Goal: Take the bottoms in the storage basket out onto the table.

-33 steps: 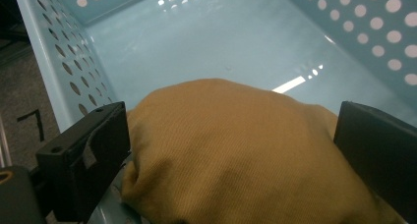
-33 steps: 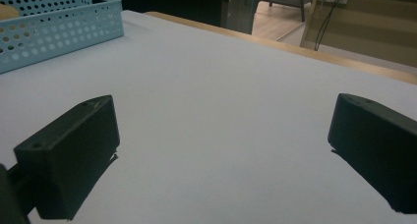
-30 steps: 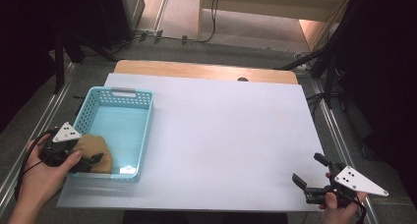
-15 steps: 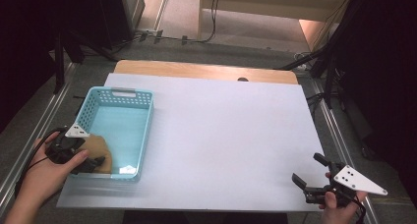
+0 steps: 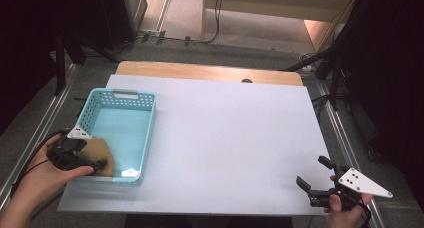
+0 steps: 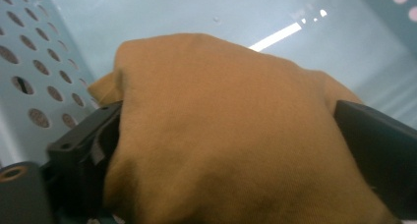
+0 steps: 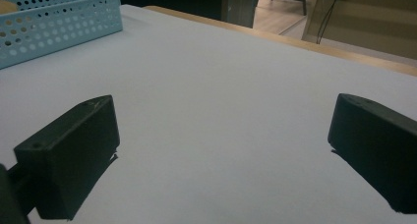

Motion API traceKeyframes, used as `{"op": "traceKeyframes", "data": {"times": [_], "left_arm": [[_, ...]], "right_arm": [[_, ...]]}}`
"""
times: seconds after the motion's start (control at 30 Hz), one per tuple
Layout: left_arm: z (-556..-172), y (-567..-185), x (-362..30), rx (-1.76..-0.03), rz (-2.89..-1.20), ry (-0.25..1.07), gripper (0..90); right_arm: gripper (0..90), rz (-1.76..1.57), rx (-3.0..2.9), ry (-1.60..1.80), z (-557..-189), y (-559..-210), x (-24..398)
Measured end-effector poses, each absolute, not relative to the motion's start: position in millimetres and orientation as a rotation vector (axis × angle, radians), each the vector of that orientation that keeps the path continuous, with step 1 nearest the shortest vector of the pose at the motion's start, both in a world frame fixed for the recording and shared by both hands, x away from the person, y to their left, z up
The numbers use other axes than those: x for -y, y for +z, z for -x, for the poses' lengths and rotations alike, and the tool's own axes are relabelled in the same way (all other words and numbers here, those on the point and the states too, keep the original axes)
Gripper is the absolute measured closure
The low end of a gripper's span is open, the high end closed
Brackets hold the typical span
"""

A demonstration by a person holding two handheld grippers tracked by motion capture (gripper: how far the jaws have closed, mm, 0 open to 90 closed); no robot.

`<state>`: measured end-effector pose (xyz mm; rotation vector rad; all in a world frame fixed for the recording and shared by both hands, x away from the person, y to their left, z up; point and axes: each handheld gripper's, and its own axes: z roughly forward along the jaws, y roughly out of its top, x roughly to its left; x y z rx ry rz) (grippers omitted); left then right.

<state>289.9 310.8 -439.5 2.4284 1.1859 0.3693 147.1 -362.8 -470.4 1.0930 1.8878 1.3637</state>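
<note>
Two grippers on a white table sheet (image 5: pixel 225 138); we judge the job nearly done, w/ release & withdrawal left; the tan-brown soft cloth bundle (image 6: pixel 231 130) sits low in the pale-blue perforated plastic basket (image 5: pixel 127 99), near corner; left gripper (image 5: pixel 85 160) reaches over the basket wall, jaws clamped around the cloth; right gripper (image 5: pixel 320 180) rests at the table's near-right edge, jaws wide, empty.

Brown cloth (image 6: pixel 231 130) in a blue basket (image 5: pixel 131 104).
The cloth is soft and bunched, at the basket's near left corner. The perforated basket sits on the table's left side, long axis running away from me.
</note>
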Motion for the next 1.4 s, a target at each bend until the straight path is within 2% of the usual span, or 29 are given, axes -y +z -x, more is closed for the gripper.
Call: {"op": "traceKeyframes", "data": {"times": [0.17, 0.2, 0.23, 0.53, 0.7, 0.9, 1.07, 1.3, 1.4], "left_arm": [[-291.6, -439.4, -306.6, -1.19, -2.463, 0.4, 16.7], [-292.1, -440.1, -305.9, -1.186, -2.457, 0.379, 23.1], [-293.5, -442.3, -304.8, -1.183, -2.46, 0.343, 23.1], [-294.5, -444.8, -303.4, -1.206, -2.452, 0.311, 31.3], [-296.7, -445.9, -302.6, -1.236, -2.447, 0.302, 29.7], [-297.9, -449.7, -292.5, -1.218, -2.565, 0.347, 18.7], [-300.6, -451.5, -289.2, -1.236, -2.604, 0.34, 16.7], [-300.1, -451.5, -288.5, -1.245, -2.597, 0.332, 29.3], [-296.5, -451.2, -286.1, -1.221, -2.596, 0.353, 37.4]], "right_arm": [[0.0, -1.099, -1.894, 1.362, -147.6, -471.0, 362.3], [0.0, -1.1, -1.896, 1.362, -148.1, -471.3, 361.9], [0.0, -1.1, -1.896, 1.362, -148.1, -471.3, 361.9], [0.0, -1.104, -1.901, 1.359, -148.6, -472.2, 361.8], [0.0, -1.104, -1.906, 1.355, -148.8, -472.6, 360.9], [0.0, -1.104, -1.909, 1.356, -149.2, -472.6, 360.2], [0.0, -1.107, -1.915, 1.351, -149.9, -473.5, 359.9], [0.0, -1.117, -1.919, 1.346, -150.4, -473.9, 360.7], [0.0, -1.115, -1.914, 1.343, -150.4, -473.7, 361.5]]}}
